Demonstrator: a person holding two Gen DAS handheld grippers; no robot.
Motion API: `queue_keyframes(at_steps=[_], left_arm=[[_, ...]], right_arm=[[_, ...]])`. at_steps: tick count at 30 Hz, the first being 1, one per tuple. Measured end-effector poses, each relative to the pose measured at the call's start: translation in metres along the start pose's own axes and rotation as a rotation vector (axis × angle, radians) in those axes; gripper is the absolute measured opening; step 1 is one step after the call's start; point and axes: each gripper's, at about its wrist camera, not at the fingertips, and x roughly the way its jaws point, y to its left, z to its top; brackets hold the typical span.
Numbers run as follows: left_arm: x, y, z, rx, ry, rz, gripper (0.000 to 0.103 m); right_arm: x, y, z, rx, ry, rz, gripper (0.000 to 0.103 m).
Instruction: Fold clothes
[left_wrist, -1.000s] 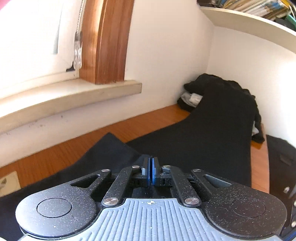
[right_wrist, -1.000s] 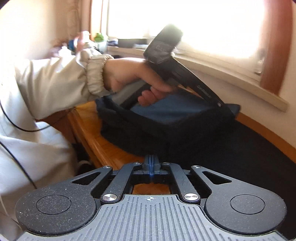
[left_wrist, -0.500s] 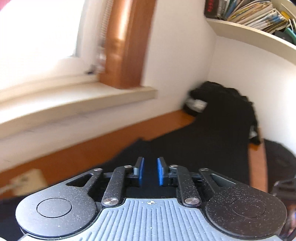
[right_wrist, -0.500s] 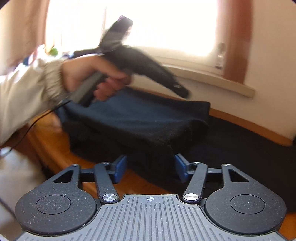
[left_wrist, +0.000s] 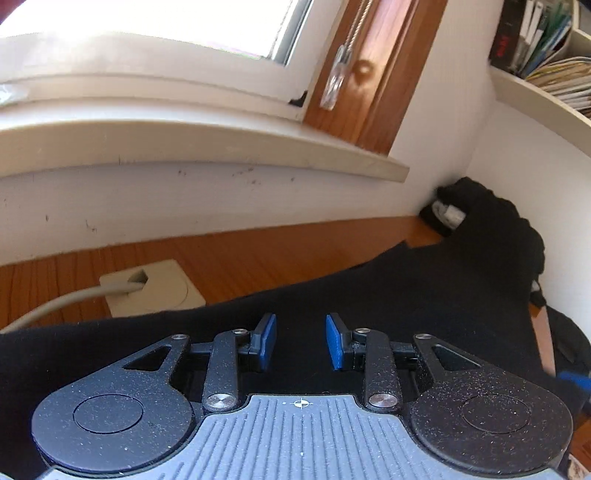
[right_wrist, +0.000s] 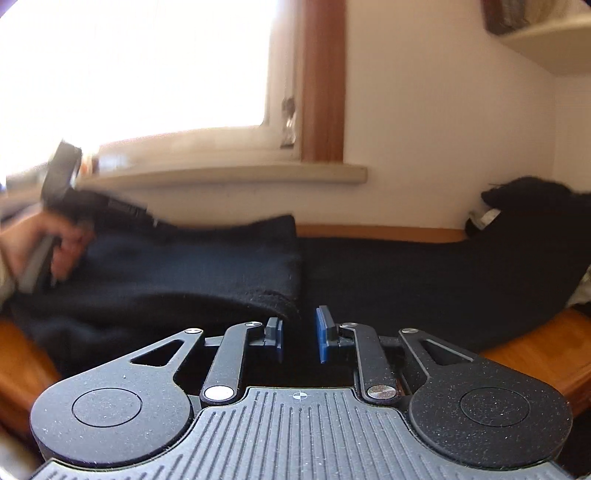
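A black garment (left_wrist: 406, 295) lies spread along the wooden table (left_wrist: 258, 251). In the right wrist view its left part (right_wrist: 184, 266) is folded over, with the fold's corner (right_wrist: 288, 310) at my fingertips. My left gripper (left_wrist: 301, 339) hangs just over the cloth, jaws opening, with nothing pinched between the blue pads (left_wrist: 267, 339). My right gripper (right_wrist: 300, 334) has its jaws closing to a narrow gap right at the fold's corner; I see no pinch on the cloth. A person's hand (right_wrist: 55, 254), blurred, holds the left gripper at the far left of that view.
More black clothes (left_wrist: 491, 221) are heaped in the corner against the wall. A beige socket box (left_wrist: 147, 288) with a cable sits on the table by the garment's edge. A window sill (left_wrist: 221, 147) juts out above, and a shelf of books (left_wrist: 546, 74) hangs at upper right.
My left gripper went from shut to open and slid left along the wall, bringing the socket box into view. My right gripper opened wide, then narrowed, and swung right to the fold's corner.
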Motion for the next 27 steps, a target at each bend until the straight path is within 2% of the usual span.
queue_keyframes(at_steps=[3,5,7,8,9,13,15,18,19,21,23,24,27], left_arm=[[0.0,0.003,-0.001,-0.01,-0.004,-0.006,0.033],[0.001,0.005,-0.001,-0.016,-0.002,-0.013,0.033],[0.001,0.004,-0.002,-0.009,-0.001,-0.014,0.039],[0.002,0.004,-0.002,-0.006,0.0,-0.014,0.046],[0.002,0.003,-0.002,-0.004,0.001,-0.012,0.049],[0.004,0.002,-0.001,0.004,0.008,-0.004,0.05],[0.004,-0.001,-0.001,0.021,0.01,0.002,0.056],[0.003,-0.007,-0.003,0.054,0.009,0.014,0.059],[0.003,-0.008,-0.003,0.062,0.009,0.017,0.06],[0.002,-0.01,-0.004,0.072,0.006,0.019,0.064],[0.002,-0.011,-0.004,0.078,0.006,0.022,0.064],[0.002,-0.012,-0.004,0.081,0.006,0.023,0.064],[0.002,-0.013,-0.005,0.088,0.006,0.026,0.066]], right_arm=[[-0.004,0.009,-0.004,-0.095,0.098,-0.016,0.016],[-0.014,0.008,-0.002,-0.136,0.108,-0.017,0.018],[-0.023,0.007,0.003,-0.139,0.109,-0.005,0.018],[-0.027,0.008,0.006,-0.143,0.108,-0.001,0.018],[-0.03,0.011,0.008,-0.152,0.112,-0.001,0.018],[-0.051,0.006,0.014,-0.117,0.008,0.111,0.023],[-0.059,0.004,0.017,-0.101,-0.043,0.165,0.03],[-0.046,0.009,0.023,-0.119,-0.045,0.16,0.033],[-0.036,0.009,0.025,-0.092,-0.045,0.136,0.033],[-0.015,0.005,0.028,-0.016,-0.049,0.148,0.033],[0.004,0.006,0.026,0.004,-0.007,0.159,0.033],[0.011,0.008,0.022,-0.009,0.045,0.178,0.033],[0.01,0.009,0.01,-0.104,0.134,0.18,0.033]])
